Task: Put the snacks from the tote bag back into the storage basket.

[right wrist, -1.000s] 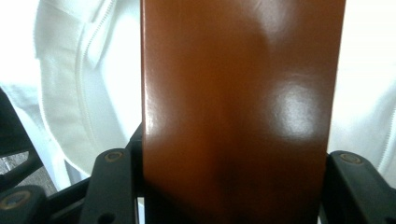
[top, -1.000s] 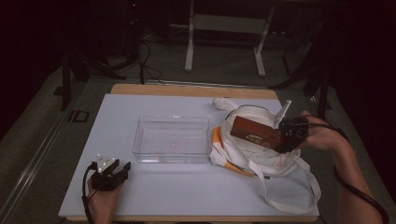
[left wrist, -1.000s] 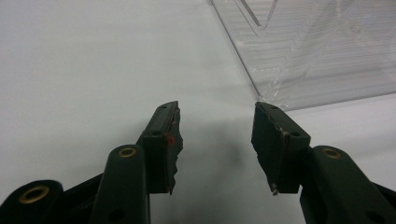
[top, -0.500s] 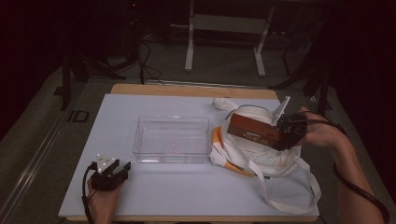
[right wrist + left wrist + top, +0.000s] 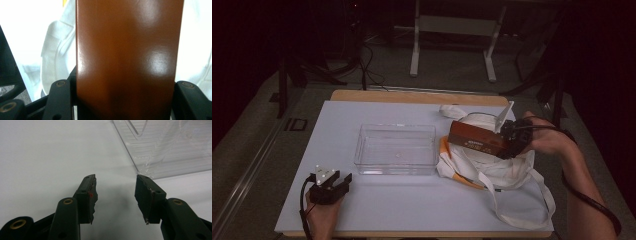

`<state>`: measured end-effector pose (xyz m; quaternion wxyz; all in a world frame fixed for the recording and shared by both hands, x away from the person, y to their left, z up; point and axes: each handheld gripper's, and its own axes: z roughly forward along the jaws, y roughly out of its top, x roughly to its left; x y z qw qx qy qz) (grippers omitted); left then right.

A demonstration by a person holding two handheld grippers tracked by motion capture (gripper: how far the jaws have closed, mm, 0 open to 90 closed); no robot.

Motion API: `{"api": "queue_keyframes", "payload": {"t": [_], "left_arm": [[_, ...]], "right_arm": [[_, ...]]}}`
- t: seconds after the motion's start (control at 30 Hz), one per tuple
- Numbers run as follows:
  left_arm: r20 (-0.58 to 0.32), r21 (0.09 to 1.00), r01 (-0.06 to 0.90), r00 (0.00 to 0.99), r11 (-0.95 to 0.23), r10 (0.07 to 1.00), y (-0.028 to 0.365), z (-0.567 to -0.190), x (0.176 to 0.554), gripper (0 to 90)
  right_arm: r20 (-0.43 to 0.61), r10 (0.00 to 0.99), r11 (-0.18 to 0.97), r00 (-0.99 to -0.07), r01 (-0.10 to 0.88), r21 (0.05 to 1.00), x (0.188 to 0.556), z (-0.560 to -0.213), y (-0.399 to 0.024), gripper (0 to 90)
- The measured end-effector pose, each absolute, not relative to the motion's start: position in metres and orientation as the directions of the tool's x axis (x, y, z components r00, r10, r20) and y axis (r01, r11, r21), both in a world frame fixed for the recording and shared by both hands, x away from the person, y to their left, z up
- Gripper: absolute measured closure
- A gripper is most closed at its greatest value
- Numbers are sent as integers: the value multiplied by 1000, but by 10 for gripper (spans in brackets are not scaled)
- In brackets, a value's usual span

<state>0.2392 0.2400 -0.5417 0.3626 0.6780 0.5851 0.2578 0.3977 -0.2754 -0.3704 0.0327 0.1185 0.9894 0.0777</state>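
- You are resting the left gripper (image 5: 333, 185) on the white table (image 5: 412, 210) with its jaws standing apart and nothing between them; in the left gripper view the bare table lies under the pads.
- Just ahead of that gripper and a little to its right, the clear plastic bin (image 5: 396, 149) is sitting with nothing in it, its near corner showing past the jaw tips.
- You are gripping the brown box (image 5: 477, 139) in the right gripper (image 5: 511, 140): its jaws are clamped on the box's two long sides, and the box is reaching out ahead of them, above the white tote bag (image 5: 492, 165).
- By my reading, you are lifting the box out of the bag, and the step in hand is carrying it across.
- The next move is calling for a level carry toward the bin, keeping the box clear of the bag's straps, then lowering it inside before parting the jaws.
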Motion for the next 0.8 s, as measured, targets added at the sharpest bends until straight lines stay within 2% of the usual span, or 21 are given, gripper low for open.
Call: {"api": "queue_keyframes", "payload": {"t": [0.8], "left_arm": [[-78, 793, 606, 184, -51, 980, 240, -542, 239, 519]], "right_arm": [[-51, 153, 974, -987, 142, 176, 401, -370, -228, 433]]}}
